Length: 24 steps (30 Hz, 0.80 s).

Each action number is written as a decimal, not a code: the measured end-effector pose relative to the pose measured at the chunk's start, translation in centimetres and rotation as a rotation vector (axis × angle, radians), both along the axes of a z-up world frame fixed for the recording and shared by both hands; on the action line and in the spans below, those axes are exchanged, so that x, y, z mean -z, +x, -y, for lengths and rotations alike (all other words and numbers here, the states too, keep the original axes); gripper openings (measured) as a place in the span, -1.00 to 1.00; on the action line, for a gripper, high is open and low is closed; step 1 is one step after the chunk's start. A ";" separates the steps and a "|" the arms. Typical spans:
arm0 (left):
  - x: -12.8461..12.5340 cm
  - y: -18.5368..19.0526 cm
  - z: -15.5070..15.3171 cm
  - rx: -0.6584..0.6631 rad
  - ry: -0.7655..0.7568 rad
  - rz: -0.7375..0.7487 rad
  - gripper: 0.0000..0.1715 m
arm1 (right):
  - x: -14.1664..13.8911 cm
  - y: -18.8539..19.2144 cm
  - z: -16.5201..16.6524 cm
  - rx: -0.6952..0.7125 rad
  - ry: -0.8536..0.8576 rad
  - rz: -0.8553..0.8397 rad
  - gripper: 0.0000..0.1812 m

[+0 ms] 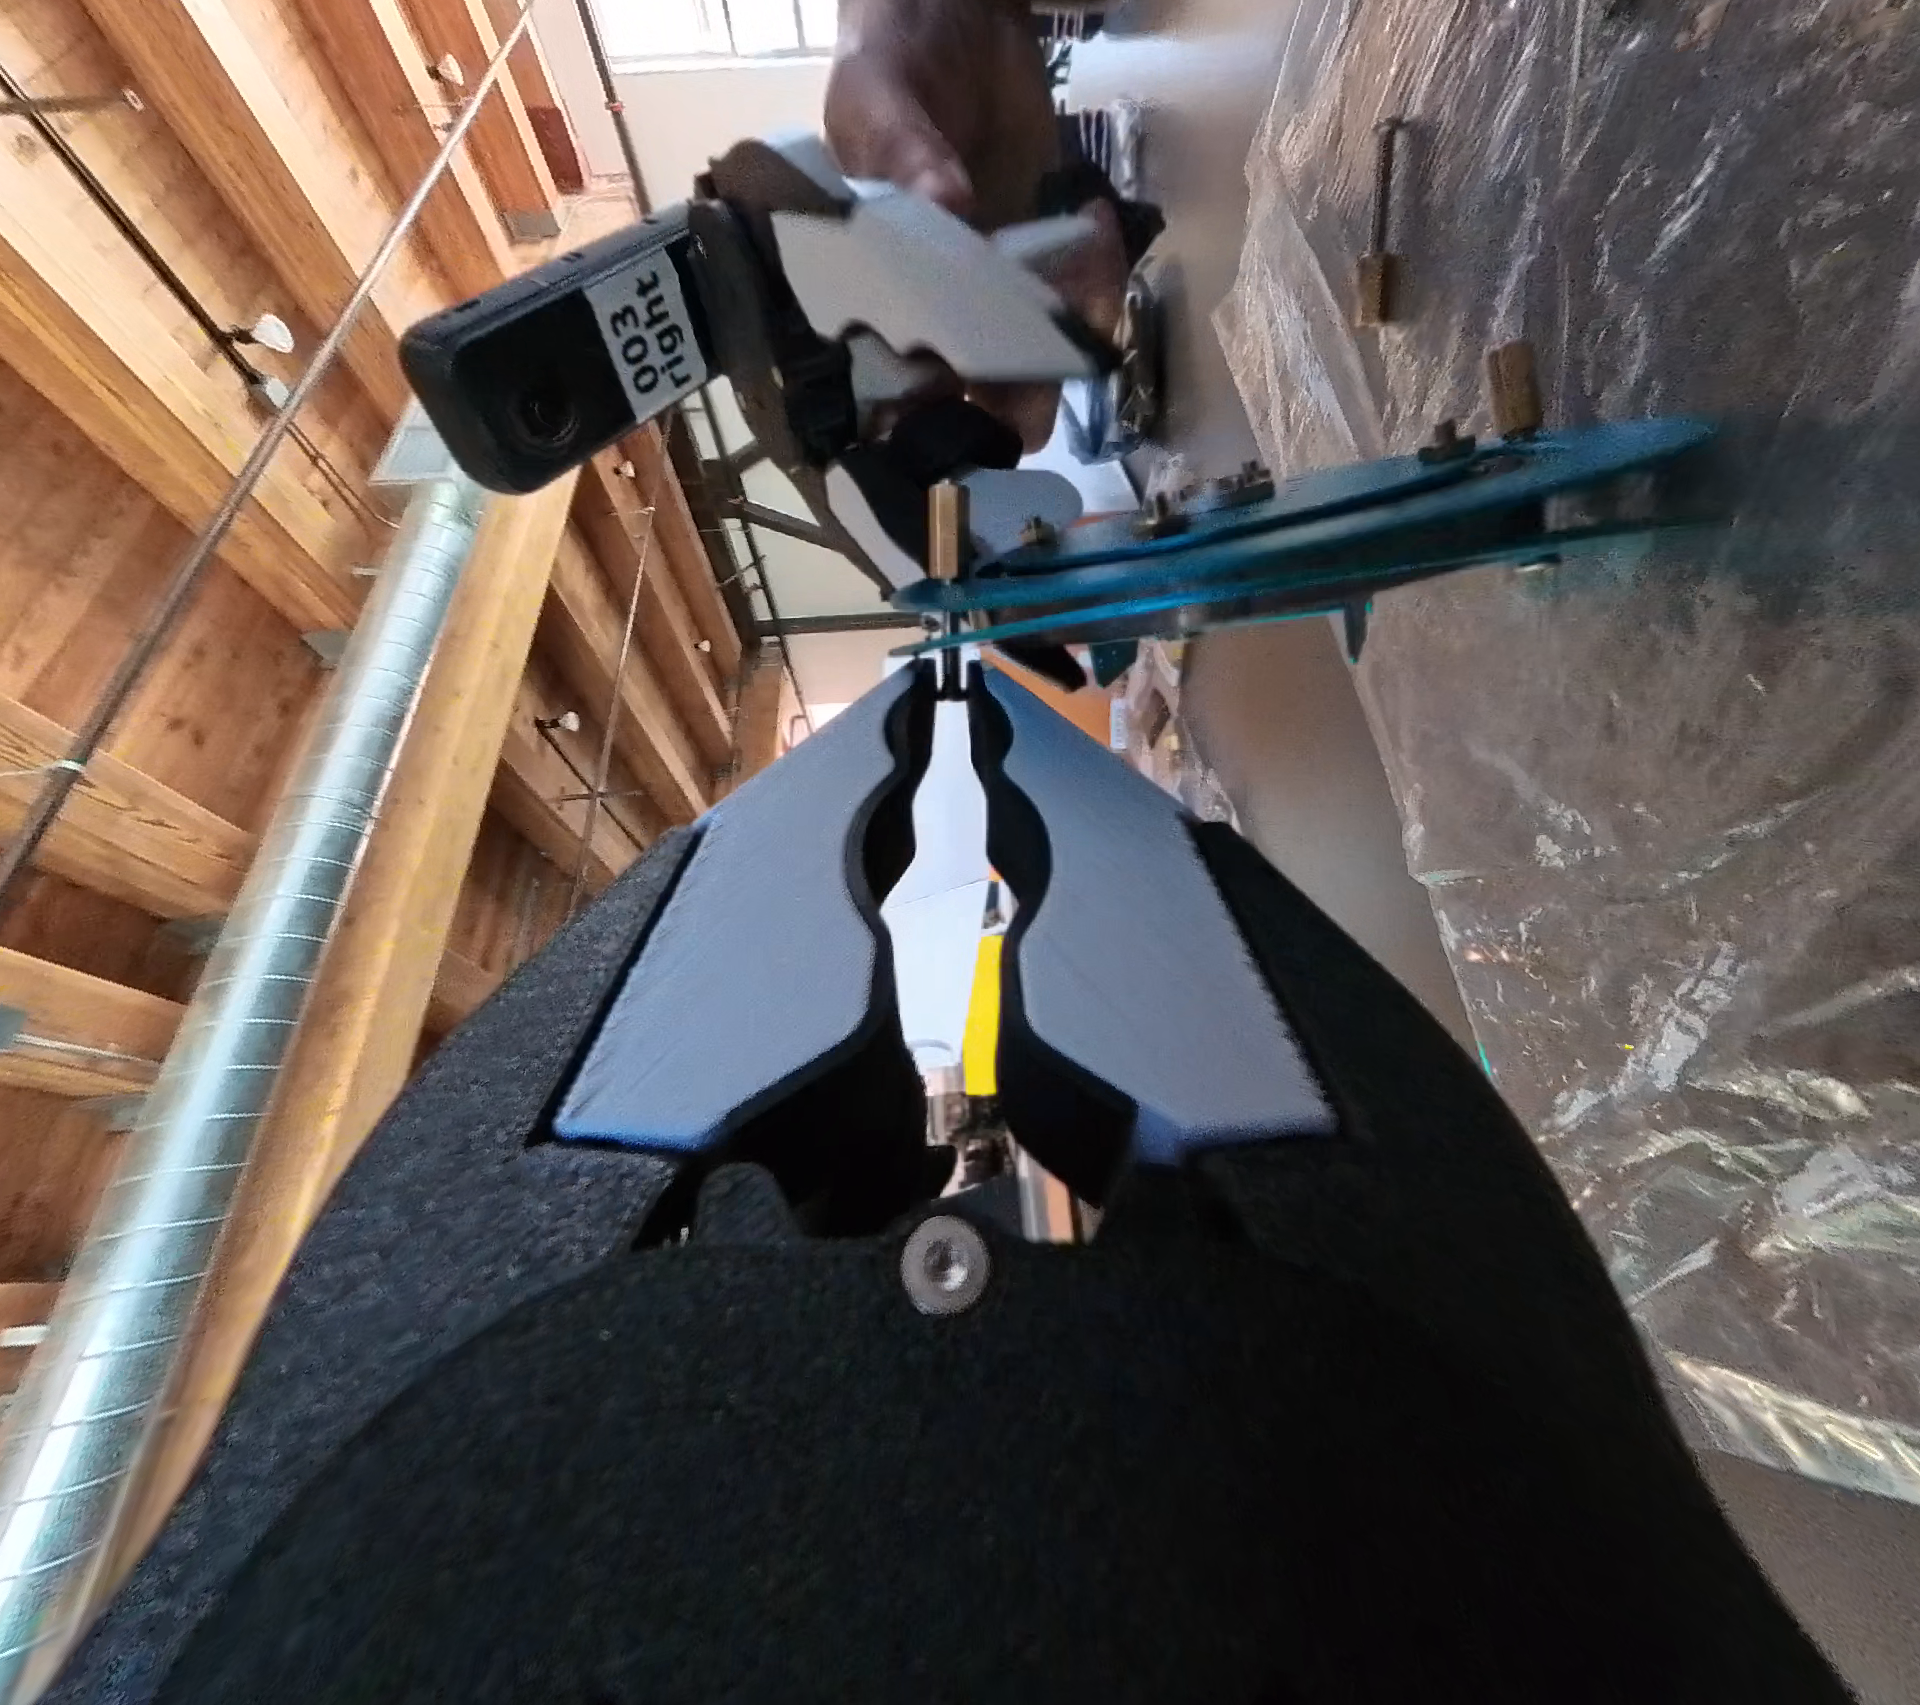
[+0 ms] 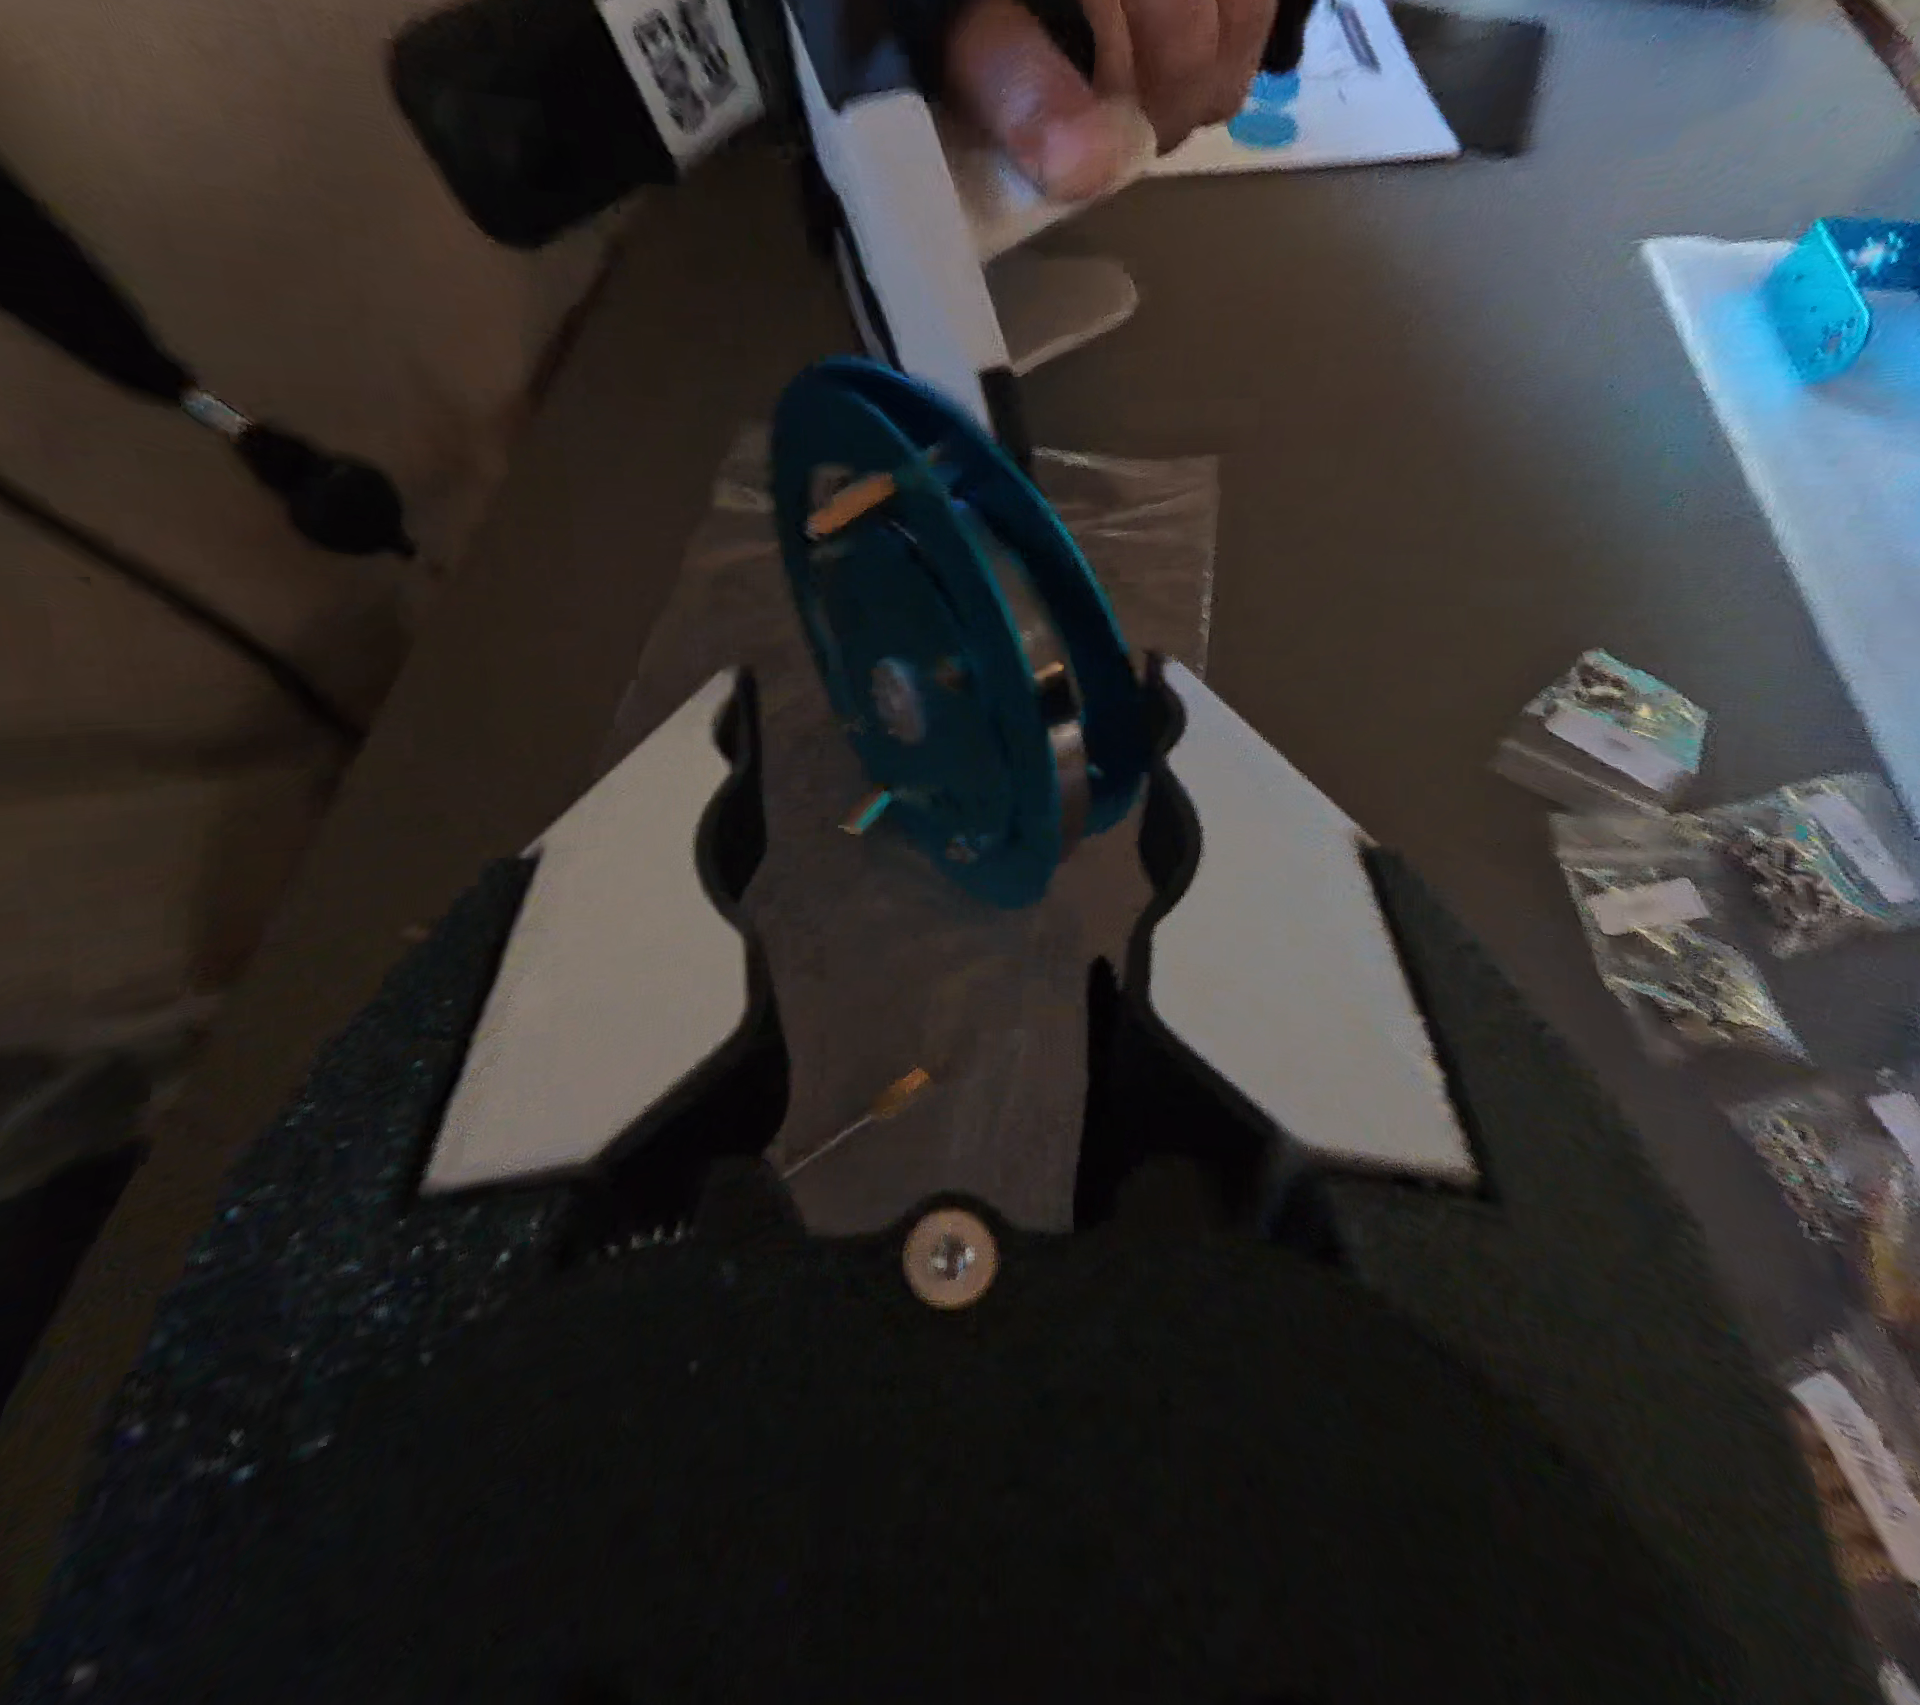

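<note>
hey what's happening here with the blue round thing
A person holds a two-finger gripper in each hand over a table. The left gripper has its fingers closed on the rim of a blue metal disc assembly, two stacked plates joined by brass standoffs, held on edge above a clear plastic sheet. The right gripper is open, with the assembly sitting between its fingers. Loose standoffs lie on the sheet, and small hardware bags lie nearby.
</note>
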<state>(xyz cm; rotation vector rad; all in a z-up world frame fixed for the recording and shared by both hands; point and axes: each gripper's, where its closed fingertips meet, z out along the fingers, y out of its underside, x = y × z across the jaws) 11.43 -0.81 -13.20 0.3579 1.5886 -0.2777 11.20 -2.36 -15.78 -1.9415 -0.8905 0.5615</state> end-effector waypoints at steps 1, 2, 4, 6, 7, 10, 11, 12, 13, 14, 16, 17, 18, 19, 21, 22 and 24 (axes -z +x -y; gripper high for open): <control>0.0 0.0 -0.2 0.002 -0.008 -0.004 -0.94 | 0.4 0.3 -0.6 0.016 -0.002 0.024 -0.33; -0.1 0.0 -0.3 0.000 -0.019 -0.005 -0.91 | 0.6 0.7 -0.9 0.023 0.002 0.040 -0.51; -0.4 0.0 -0.9 -0.022 -0.066 -0.010 -0.91 | 0.4 0.8 -0.4 -0.020 0.005 0.004 -0.74; -0.6 -0.2 -1.4 -0.032 -0.096 -0.018 -0.91 | -0.1 0.3 0.7 -0.087 -0.031 -0.097 -0.83; -0.6 -0.2 -1.6 -0.040 -0.107 -0.027 -0.91 | -0.1 0.2 1.1 -0.097 -0.051 -0.121 -0.82; 0.1 -0.3 -2.5 -0.081 -0.142 -0.080 -0.90 | 0.1 0.4 1.6 -0.098 -0.027 -0.127 -0.84; 0.6 -0.3 -3.2 -0.113 -0.167 -0.126 -0.90 | 0.2 0.4 1.8 -0.096 -0.018 -0.130 -0.84; 1.2 -0.3 -4.1 -0.152 -0.210 -0.196 -0.91 | 0.2 0.5 2.0 -0.093 -0.013 -0.136 -0.84; 1.9 -0.3 -5.1 -0.200 -0.282 -0.289 -0.91 | 0.3 0.5 2.1 -0.089 -0.015 -0.144 -0.84; 2.2 -0.5 -6.0 -0.238 -0.395 -0.384 -0.89 | 0.3 0.6 2.1 -0.083 -0.026 -0.153 -0.84; 1.6 -1.6 -6.5 -0.230 -0.692 -0.576 -0.85 | 0.4 0.7 2.1 -0.073 -0.053 -0.174 -0.84; 1.0 -2.4 -6.1 -0.191 -0.849 -0.690 -0.80 | 0.4 0.7 2.1 -0.069 -0.072 -0.188 -0.84; 0.5 -3.2 -5.1 -0.138 -0.995 -0.821 -0.68 | 0.4 0.7 2.0 -0.064 -0.092 -0.201 -0.84; -0.1 -4.1 -3.9 -0.074 -1.114 -0.947 -0.52 | 0.3 0.7 1.9 -0.056 -0.106 -0.211 -0.84; -0.3 -5.1 -1.7 -0.001 -1.203 -1.108 -0.31 | 0.3 0.7 1.7 -0.045 -0.100 -0.209 -0.83; 0.1 -5.1 -1.0 -0.005 -1.187 -1.132 -0.29 | 0.2 0.6 1.5 -0.042 -0.085 -0.200 -0.84; 1.4 -5.0 0.0 -0.039 -1.136 -1.176 -0.35 | -0.1 0.2 1.4 -0.049 -0.058 -0.189 -0.85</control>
